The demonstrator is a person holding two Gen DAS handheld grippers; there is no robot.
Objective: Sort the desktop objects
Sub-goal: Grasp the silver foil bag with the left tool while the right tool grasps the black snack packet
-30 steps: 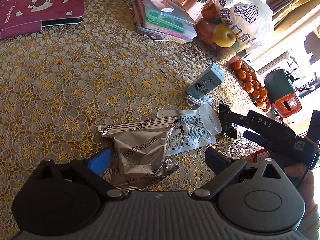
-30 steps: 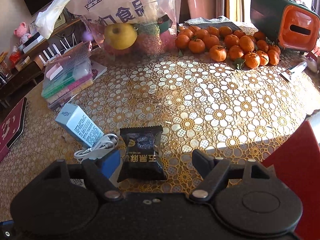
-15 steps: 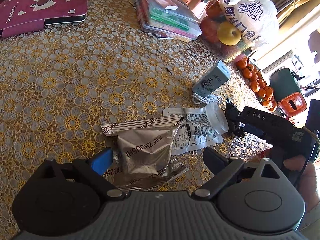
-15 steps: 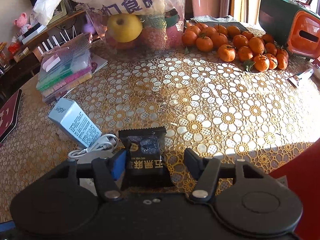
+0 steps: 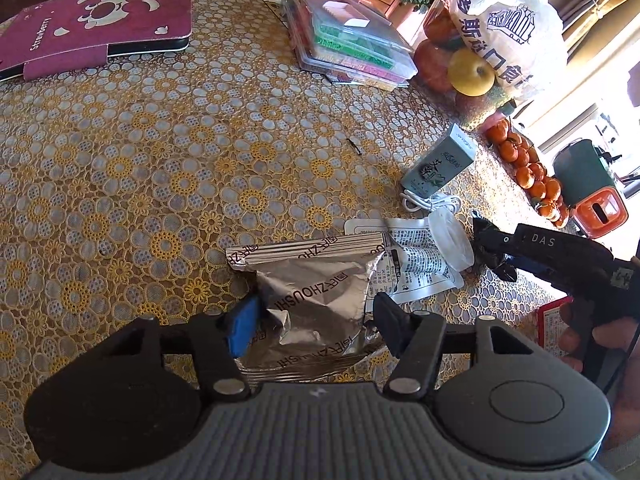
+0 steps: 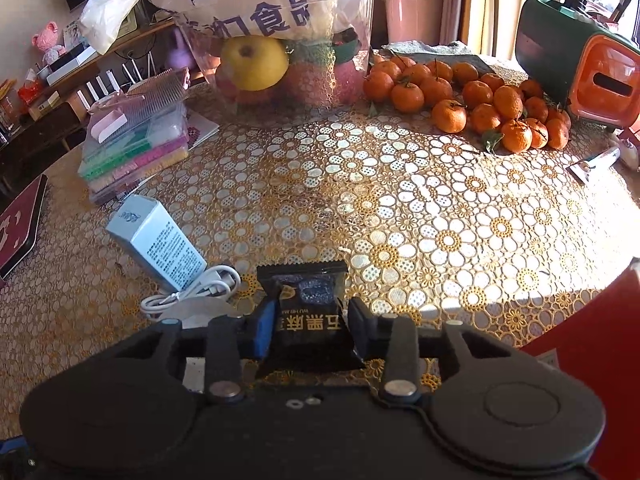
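Fingers on my left gripper point(image 5: 312, 316) have come in from the wide spread of a second ago and now sit narrow against both sides of the silver foil pouch point(image 5: 316, 292), the blue pad on its left edge, the black one on its right. Pouch lies crumpled on the flowered tablecloth point(image 5: 160, 168), same spot as before, partly overlapping a white printed sachet point(image 5: 416, 264) that lies just beside a clear plastic cup point(image 5: 450, 236) tipped on its side.

Over on the other side, my right gripper point(image 6: 310, 330) has closed too: a second ago the black snack packet point(image 6: 306, 300) lay loose between wide fingers, and now both pads press its flanks, so I call that one gripped. It rests on the cloth, just right of the coiled white cable point(image 6: 192, 292) and the pale blue carton point(image 6: 156, 240), which touch each other and have not shifted.

From the left view I see the right gripper's dark body point(image 5: 560, 256) held in a hand point(image 5: 592, 344) at the right edge, further into the picture than before. Farther back, the tangerines point(image 6: 472, 108), the fruit bag point(image 6: 256, 12), the stacked plastic cases point(image 6: 136, 148) and the maroon tablet cover point(image 5: 96, 28) all stay put.
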